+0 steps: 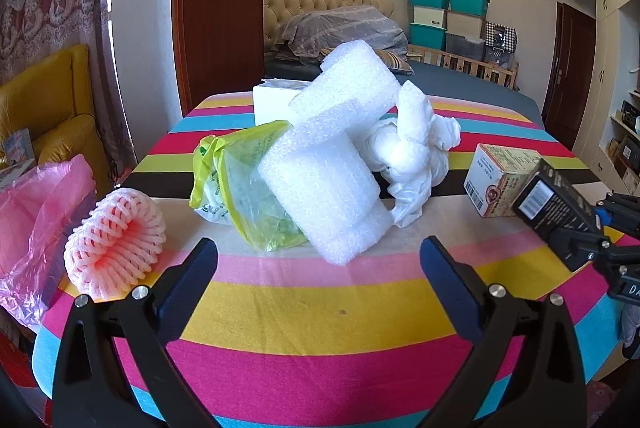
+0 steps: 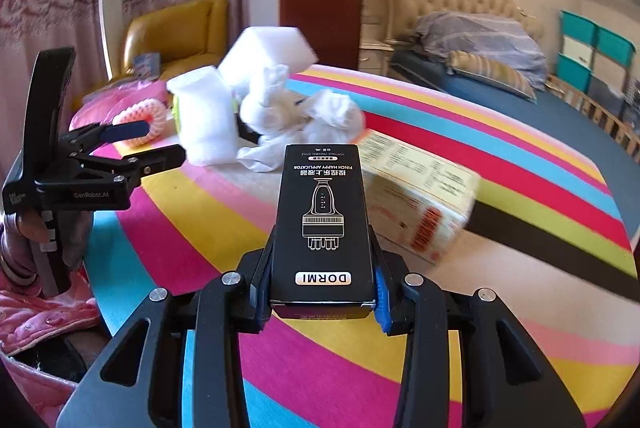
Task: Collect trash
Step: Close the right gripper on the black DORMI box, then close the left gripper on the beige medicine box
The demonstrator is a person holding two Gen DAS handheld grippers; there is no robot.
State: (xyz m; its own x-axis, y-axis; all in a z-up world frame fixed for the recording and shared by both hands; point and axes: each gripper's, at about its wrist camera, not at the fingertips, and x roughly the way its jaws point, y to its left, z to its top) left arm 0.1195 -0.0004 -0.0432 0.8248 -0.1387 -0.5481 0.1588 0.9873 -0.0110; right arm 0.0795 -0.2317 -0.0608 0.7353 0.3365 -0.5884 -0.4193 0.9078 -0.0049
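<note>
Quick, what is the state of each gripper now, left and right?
Left gripper: open, holding nothing.
Right gripper: closed on the black box.

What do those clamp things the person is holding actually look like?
Both are black plastic. The left gripper has two angular arms with silver bolts and dark blue pads; white "GenRobot.AI" lettering is on its side. The right gripper has brighter blue pads. A pink patterned sleeve shows.
</note>
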